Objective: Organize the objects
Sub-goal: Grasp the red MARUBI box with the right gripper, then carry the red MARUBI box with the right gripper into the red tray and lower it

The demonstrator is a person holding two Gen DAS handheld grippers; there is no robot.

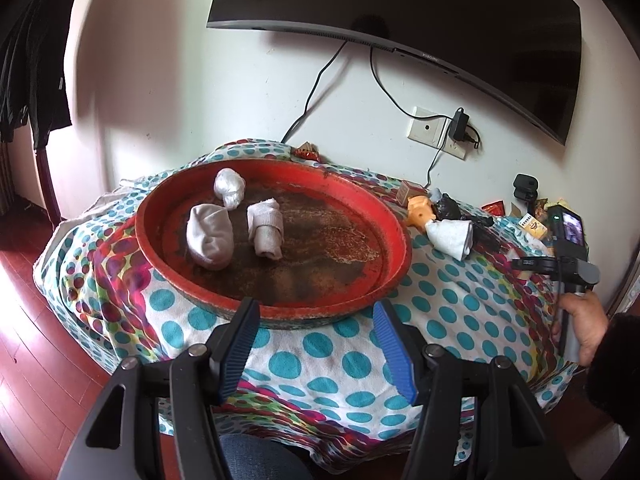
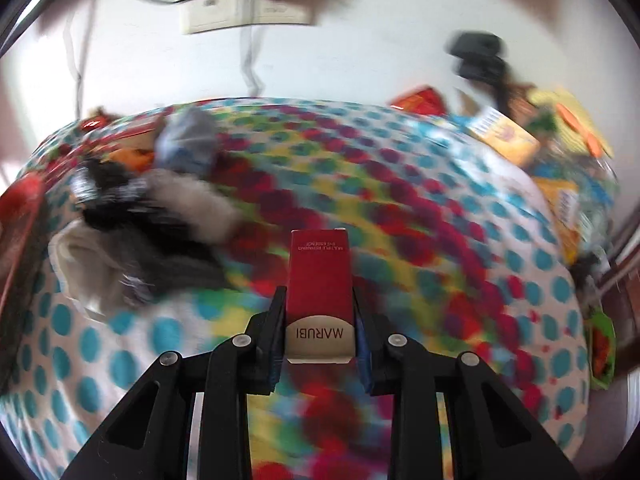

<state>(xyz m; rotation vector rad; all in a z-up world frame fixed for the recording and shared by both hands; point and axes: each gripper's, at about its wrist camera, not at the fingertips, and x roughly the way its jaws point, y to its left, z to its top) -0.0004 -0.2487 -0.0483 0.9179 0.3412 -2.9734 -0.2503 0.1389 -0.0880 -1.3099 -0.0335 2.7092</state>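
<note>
Gripping a slim red box [image 2: 319, 276] between its pads, your right gripper [image 2: 320, 304] has its jaws drawn in narrow, one pad against each long side of the carton. The box points straight ahead of the fingers, its silver end with the word MARUBI nearest the camera and its far end out over the polka-dot cloth [image 2: 400, 208]. That whole view is smeared, so whether the box rests on the cloth or hangs clear of it cannot be told. Ahead and to the left of those fingers lies a blurred heap of socks [image 2: 132, 224], white, grey and black. Far ahead to the right sit yellow cartons [image 2: 504, 136] and bright packets, near the wall.

Your left gripper [image 1: 316, 320] stands partly open with nothing between its blue pads [image 1: 240, 344]. Directly ahead of it, just past the fingertips, sits the round red tray [image 1: 400, 240] on the dotted cloth [image 1: 320, 360]. Inside the tray, ahead and to the left, are three pale rolled socks: a rounded one [image 1: 210, 240] nearest, a tight roll [image 1: 265, 226] beside it to the right, and a smaller white bundle [image 1: 229, 187] beyond them both. To the right of the tray, on the cloth, a white sock [image 1: 450, 238] lies against dark items and an orange toy [image 1: 420, 210]. Further right, your hand [image 1: 580, 328] holds the grey handle of the other gripper. A dark television [image 1: 400, 0] hangs on the wall ahead.
</note>
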